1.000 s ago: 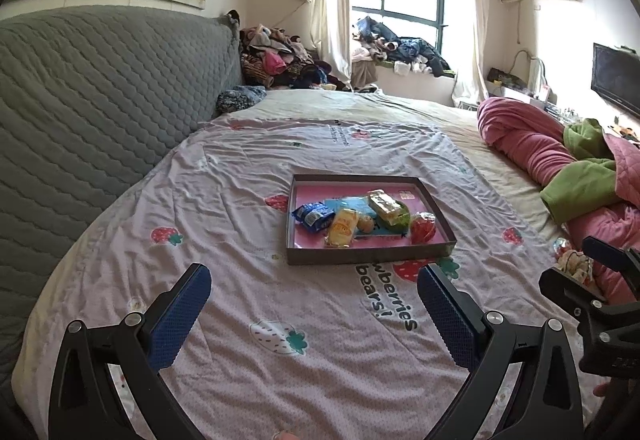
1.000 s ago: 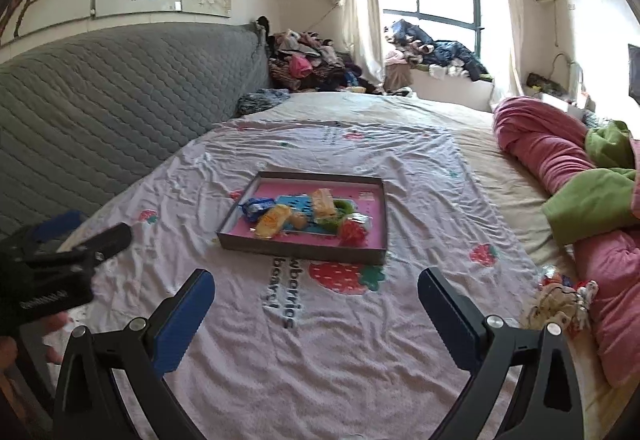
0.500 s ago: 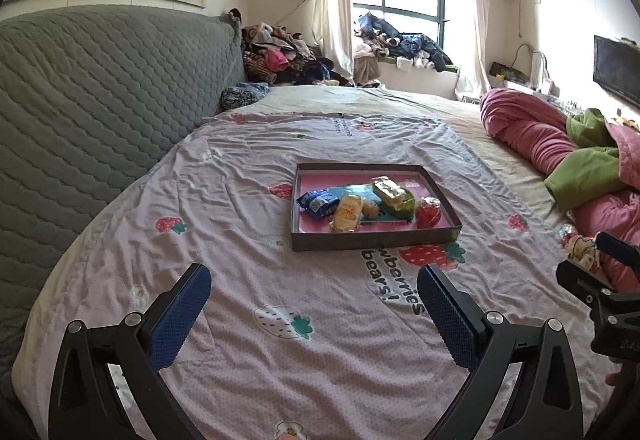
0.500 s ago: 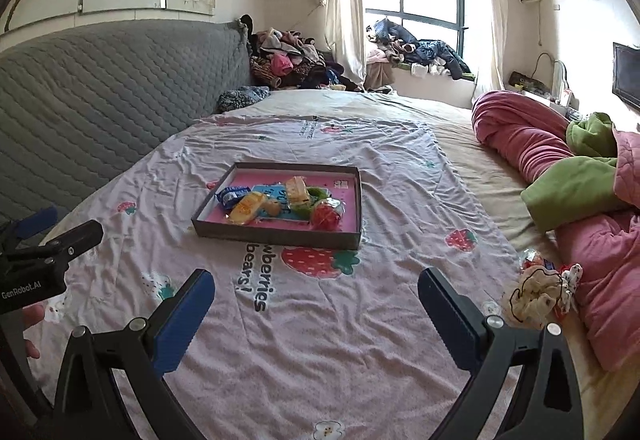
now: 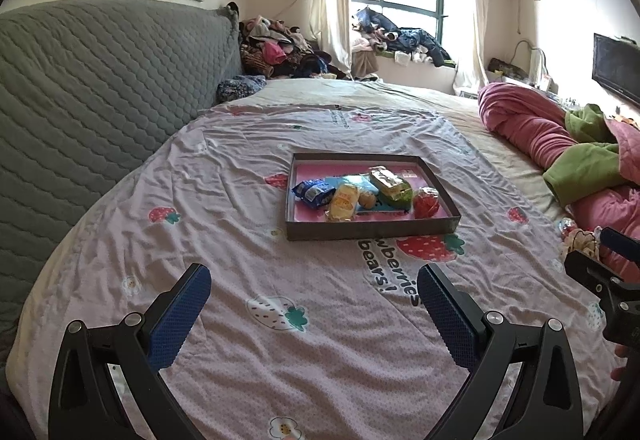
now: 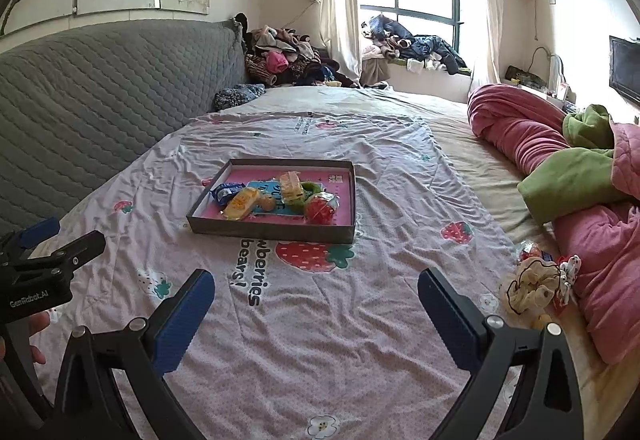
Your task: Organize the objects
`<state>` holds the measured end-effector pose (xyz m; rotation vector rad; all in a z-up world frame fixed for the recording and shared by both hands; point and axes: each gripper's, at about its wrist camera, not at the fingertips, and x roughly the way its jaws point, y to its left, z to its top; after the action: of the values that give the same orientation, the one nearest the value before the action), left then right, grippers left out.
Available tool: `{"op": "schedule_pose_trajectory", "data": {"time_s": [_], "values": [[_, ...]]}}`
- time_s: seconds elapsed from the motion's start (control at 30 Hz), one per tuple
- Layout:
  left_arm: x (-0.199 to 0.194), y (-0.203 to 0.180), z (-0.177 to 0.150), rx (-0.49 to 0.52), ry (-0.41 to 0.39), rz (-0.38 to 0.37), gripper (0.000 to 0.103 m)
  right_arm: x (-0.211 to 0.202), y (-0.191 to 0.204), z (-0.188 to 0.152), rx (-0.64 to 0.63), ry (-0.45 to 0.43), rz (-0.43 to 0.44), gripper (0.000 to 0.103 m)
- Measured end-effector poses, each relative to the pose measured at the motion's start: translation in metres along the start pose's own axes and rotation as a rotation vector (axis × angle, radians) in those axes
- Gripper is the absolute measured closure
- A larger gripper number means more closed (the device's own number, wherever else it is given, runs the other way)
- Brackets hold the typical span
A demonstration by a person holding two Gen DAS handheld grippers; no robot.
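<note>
A shallow dark tray (image 5: pixel 372 230) with a pink floor sits mid-bed and holds several snack packets: a blue one (image 5: pixel 313 192), a yellow one (image 5: pixel 343 202), a green-and-tan one (image 5: pixel 391 183) and a red one (image 5: pixel 426 202). The tray also shows in the right wrist view (image 6: pixel 276 231). My left gripper (image 5: pixel 314 290) is open and empty, held above the sheet short of the tray. My right gripper (image 6: pixel 316 294) is open and empty, also short of the tray. A small pile of hair scrunchies and trinkets (image 6: pixel 534 286) lies on the bed to the right.
A grey quilted headboard (image 5: pixel 92 95) runs along the left. Rolled pink and green blankets (image 6: pixel 568 167) lie on the right. Clothes are heaped (image 5: pixel 280 53) at the far corner by the window. The strawberry-print sheet (image 5: pixel 248 175) covers the bed.
Both grippers have drawn back slightly from the tray and shifted view; the tray looks a little farther off. Both stay open and empty.
</note>
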<state>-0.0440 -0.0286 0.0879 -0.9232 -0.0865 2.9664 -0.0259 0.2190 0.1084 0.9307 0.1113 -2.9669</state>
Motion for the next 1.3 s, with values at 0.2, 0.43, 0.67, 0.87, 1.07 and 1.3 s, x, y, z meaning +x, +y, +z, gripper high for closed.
{"op": "schedule_pose_trajectory", "data": {"time_s": [0.2,0.43,0.67,0.87,1.07,1.3], "values": [[0.009,-0.003,-0.007,0.004,0.014,-0.001,0.0,0.007,0.0,-0.007,-0.004,0.014,-0.004,0.0],[0.023,-0.003,-0.018,0.004,0.028,0.013,0.0,0.018,-0.003,-0.017,0.001,0.036,-0.013,0.0],[0.034,-0.003,-0.028,0.007,0.039,0.025,0.0,0.033,-0.008,-0.032,0.022,0.071,-0.014,0.0],[0.044,-0.002,-0.038,0.011,0.047,0.03,0.0,0.045,-0.011,-0.045,0.032,0.096,-0.018,0.0],[0.055,-0.002,-0.048,0.014,0.067,0.027,0.0,0.054,-0.016,-0.057,0.041,0.122,-0.023,0.0],[0.064,-0.002,-0.059,0.021,0.081,0.034,0.0,0.063,-0.019,-0.067,0.042,0.145,-0.028,0.0]]}}
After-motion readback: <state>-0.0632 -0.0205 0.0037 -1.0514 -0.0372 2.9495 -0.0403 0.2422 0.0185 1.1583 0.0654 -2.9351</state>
